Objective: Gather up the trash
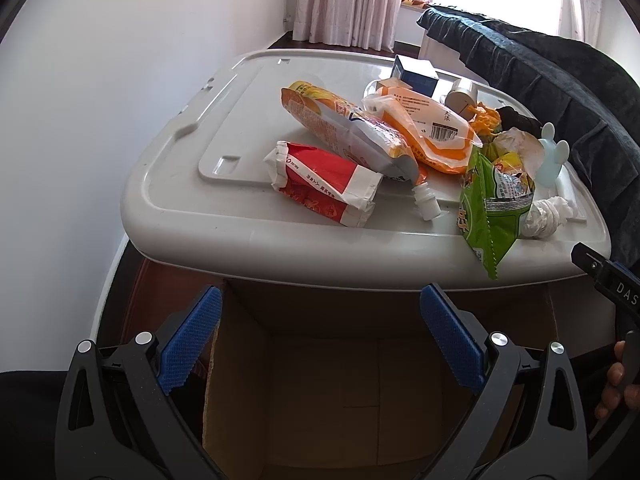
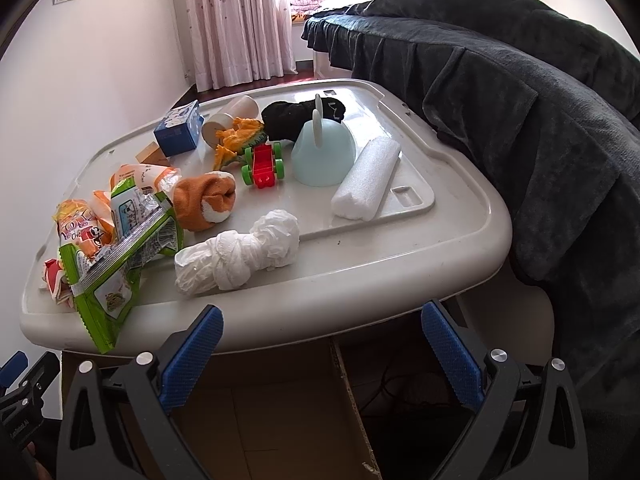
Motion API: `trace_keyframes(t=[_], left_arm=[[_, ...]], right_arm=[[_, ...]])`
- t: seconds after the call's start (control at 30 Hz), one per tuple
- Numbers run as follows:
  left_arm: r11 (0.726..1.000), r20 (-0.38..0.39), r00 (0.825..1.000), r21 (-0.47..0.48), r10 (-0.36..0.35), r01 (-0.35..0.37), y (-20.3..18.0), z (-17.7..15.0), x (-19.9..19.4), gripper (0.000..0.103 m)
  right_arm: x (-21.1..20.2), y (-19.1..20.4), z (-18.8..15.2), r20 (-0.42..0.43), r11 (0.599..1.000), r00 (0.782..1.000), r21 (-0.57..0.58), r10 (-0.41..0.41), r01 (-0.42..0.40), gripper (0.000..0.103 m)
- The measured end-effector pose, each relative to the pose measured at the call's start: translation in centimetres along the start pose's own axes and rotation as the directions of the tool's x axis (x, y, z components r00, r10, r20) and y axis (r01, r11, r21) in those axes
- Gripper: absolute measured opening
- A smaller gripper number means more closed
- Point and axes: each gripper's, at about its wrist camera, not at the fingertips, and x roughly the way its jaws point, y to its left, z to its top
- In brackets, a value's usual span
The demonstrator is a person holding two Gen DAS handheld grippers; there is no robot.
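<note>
Trash lies on a grey plastic lid (image 1: pixel 168 184) (image 2: pixel 460 220): a red and white wrapper (image 1: pixel 320 182), an orange and white snack bag (image 1: pixel 340 128), an orange pouch (image 1: pixel 428 128) with a white spout, a green snack bag (image 1: pixel 494 204) (image 2: pixel 116 256), a crumpled white tissue (image 2: pixel 240 254) (image 1: pixel 546 216) and a white foam piece (image 2: pixel 366 178). My left gripper (image 1: pixel 320 340) is open and empty, below the lid's front edge over an open cardboard box (image 1: pixel 340 392). My right gripper (image 2: pixel 322 354) is open and empty, just in front of the tissue.
Also on the lid are a pale blue dome toy (image 2: pixel 324 152), a red and green toy car (image 2: pixel 264 164), an orange sock (image 2: pixel 206 200), a black sock (image 2: pixel 296 116), a blue box (image 2: pixel 180 130) and a paper cup (image 2: pixel 228 120). A dark blanket (image 2: pixel 540 120) covers a bed on the right.
</note>
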Motion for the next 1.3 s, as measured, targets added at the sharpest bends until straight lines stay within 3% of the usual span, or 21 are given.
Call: trace_keyframes(t=[0.93,1.1,1.3], left_arm=[[1.000,0.019,1.000,0.016,0.002,-0.002,-0.2,-0.1,-0.3,0.097],[1.000,0.016,1.000,0.021,-0.003,0.003,-0.3,-0.1,-0.3,0.097],[1.000,0.005,1.000,0.011,-0.021,0.021,-0.3,0.2,-0.5,0.097]], right_arm=[[-0.1,-0.3,0.1,0.003,1.000,1.000,0.006,-0.004,0.004,0.098],[-0.5,-0.8,1.5,0.007,1.000,1.000,0.019,0.003,-0.003,0.098],[0.1,-2.4,5.8,0.014,0.999,1.000,0.051,-0.018,0.017,0.098]])
